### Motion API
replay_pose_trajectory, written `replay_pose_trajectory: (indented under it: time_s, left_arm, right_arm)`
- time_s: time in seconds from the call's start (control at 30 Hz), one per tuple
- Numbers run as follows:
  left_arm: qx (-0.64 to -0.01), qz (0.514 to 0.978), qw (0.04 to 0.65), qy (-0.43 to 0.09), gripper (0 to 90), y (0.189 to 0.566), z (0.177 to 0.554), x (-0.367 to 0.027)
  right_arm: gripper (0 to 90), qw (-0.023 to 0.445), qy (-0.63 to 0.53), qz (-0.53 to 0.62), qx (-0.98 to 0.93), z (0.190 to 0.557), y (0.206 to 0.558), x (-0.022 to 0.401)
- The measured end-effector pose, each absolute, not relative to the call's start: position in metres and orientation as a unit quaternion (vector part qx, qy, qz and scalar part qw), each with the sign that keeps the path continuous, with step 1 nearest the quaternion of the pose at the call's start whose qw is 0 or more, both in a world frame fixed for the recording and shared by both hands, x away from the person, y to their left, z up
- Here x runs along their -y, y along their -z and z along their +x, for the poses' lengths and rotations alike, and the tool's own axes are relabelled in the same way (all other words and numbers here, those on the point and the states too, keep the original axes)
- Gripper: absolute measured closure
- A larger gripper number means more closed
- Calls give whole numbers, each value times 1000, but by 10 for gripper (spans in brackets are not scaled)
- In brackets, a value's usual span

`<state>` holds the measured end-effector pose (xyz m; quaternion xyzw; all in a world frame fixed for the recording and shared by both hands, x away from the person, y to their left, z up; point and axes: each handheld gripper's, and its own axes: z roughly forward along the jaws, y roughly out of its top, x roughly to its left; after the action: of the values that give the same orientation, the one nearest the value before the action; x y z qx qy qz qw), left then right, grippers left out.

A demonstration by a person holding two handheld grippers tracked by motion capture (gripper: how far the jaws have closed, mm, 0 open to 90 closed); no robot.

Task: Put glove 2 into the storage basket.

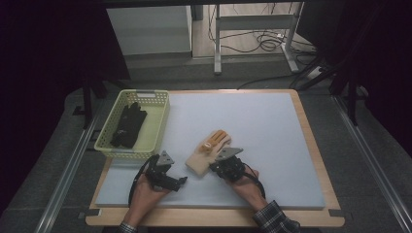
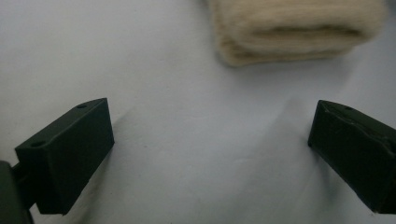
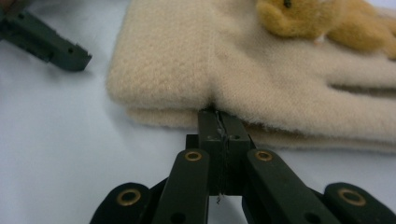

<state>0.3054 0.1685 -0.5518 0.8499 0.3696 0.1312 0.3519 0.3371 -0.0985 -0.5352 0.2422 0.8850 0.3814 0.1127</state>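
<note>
We are working on the cream glove (image 1: 208,154), which is lying on the grey mat (image 1: 272,145) near the middle of its front edge. Our right gripper (image 3: 219,122) is pinching the cuff edge with its jaws squeezed together on the fabric. Our left gripper (image 1: 180,181) is waiting just beside the cuff, jaws spread wide and holding nothing. Next, we judge, comes lifting the glove toward the basket (image 1: 160,127) at the mat's far left corner, where a black glove (image 1: 128,125) is lying.

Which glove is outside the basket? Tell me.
The cream glove with orange fingertips, lying on the white mat by the right gripper. The black gloves lie inside the yellow basket.
</note>
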Motion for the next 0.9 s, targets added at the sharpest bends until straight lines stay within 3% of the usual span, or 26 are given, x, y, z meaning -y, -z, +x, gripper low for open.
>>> replay_pose_trajectory:
  time_s: [0.2, 0.4, 0.9]
  left_arm:
    - [-368, 851, 350, -131, 3, 552, 306, -169]
    - [-370, 850, 351, -131, 2, 552, 305, -169]
    - [-369, 851, 350, -131, 1, 552, 306, -169]
  right_arm:
    - [882, 124, -378, 235, -887, 341, 536, 84]
    - [817, 123, -384, 234, -885, 335, 526, 95]
    - [358, 175, -375, 295, -861, 343, 509, 165]
